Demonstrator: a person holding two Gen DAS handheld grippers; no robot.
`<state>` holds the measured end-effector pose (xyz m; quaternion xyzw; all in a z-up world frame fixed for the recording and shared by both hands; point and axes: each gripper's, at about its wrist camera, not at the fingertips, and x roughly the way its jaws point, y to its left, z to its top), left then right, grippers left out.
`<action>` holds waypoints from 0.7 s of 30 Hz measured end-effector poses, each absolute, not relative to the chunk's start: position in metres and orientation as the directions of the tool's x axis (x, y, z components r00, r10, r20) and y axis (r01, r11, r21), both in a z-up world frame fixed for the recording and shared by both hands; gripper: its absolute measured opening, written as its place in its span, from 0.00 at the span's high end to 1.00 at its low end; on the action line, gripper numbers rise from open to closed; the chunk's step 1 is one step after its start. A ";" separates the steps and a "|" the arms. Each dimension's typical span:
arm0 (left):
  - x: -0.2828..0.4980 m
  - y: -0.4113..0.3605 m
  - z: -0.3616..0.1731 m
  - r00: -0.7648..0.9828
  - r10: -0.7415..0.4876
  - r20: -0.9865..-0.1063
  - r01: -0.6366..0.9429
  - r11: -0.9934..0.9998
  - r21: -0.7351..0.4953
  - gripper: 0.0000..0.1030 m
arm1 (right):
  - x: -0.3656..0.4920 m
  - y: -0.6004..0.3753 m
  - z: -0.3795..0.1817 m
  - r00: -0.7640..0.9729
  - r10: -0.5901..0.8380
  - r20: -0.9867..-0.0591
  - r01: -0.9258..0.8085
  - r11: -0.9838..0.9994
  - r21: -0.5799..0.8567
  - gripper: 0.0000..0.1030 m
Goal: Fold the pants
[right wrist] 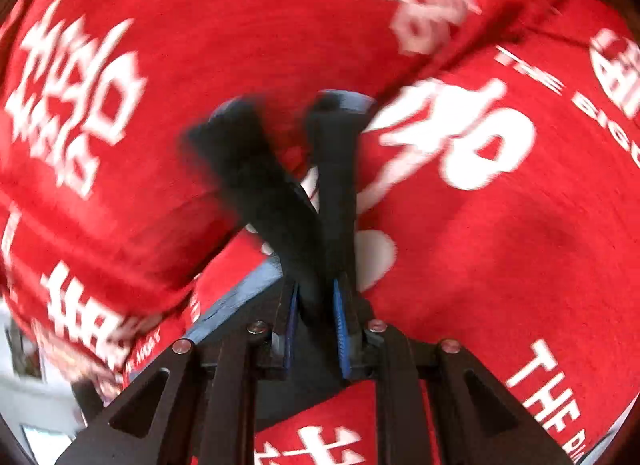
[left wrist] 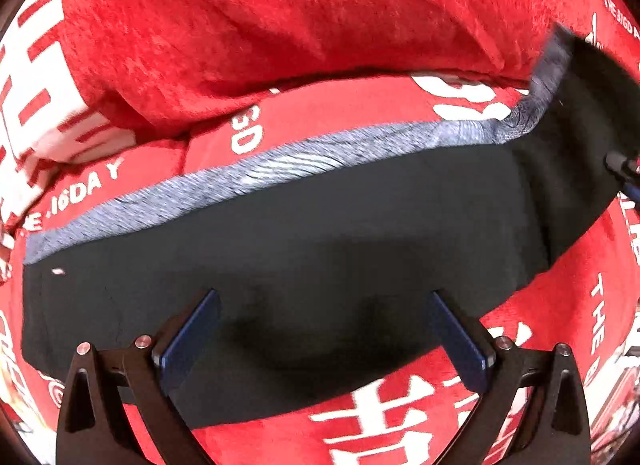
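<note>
R gripper (right wrist: 314, 329) is clamped on a bunch of the dark navy fabric pants (left wrist: 320, 233); L gripper (left wrist: 324, 329) hangs wide open, empty, over pants lying across the red printed blanket (left wrist: 248, 25). Keep cloth taut, edges aligned w/ grey waistband (left wrist: 224, 185).

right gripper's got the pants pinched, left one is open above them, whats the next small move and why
Probably lower the left gripper and close it on the dark pants. Its jaws stand wide open with nothing between them, while the right gripper already pinches a bunch of the fabric, so one end lies unheld on the red blanket.
</note>
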<state>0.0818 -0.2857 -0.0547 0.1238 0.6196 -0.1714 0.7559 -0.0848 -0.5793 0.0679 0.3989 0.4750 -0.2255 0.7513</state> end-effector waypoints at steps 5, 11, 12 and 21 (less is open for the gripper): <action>0.078 -0.322 -0.067 0.156 -0.092 -0.983 0.426 0.905 -0.017 0.00 | -0.131 -0.618 0.026 0.473 0.139 -0.870 0.779 0.395 0.486 0.63; 0.079 -0.381 -0.075 0.175 -0.111 -0.978 0.454 0.891 -0.020 0.00 | -0.160 -0.628 -0.014 0.553 0.240 -0.798 0.739 0.301 0.603 0.63; 0.081 -0.389 -0.076 0.182 -0.110 -0.977 0.456 0.890 -0.015 0.00 | -0.160 -0.630 -0.018 0.573 0.242 -0.783 0.727 0.292 0.622 0.63; 0.097 -0.425 -0.075 0.255 -0.047 -0.966 0.401 0.914 0.062 0.00 | -0.121 -0.651 -0.036 0.634 0.245 -0.733 0.692 0.242 0.680 0.86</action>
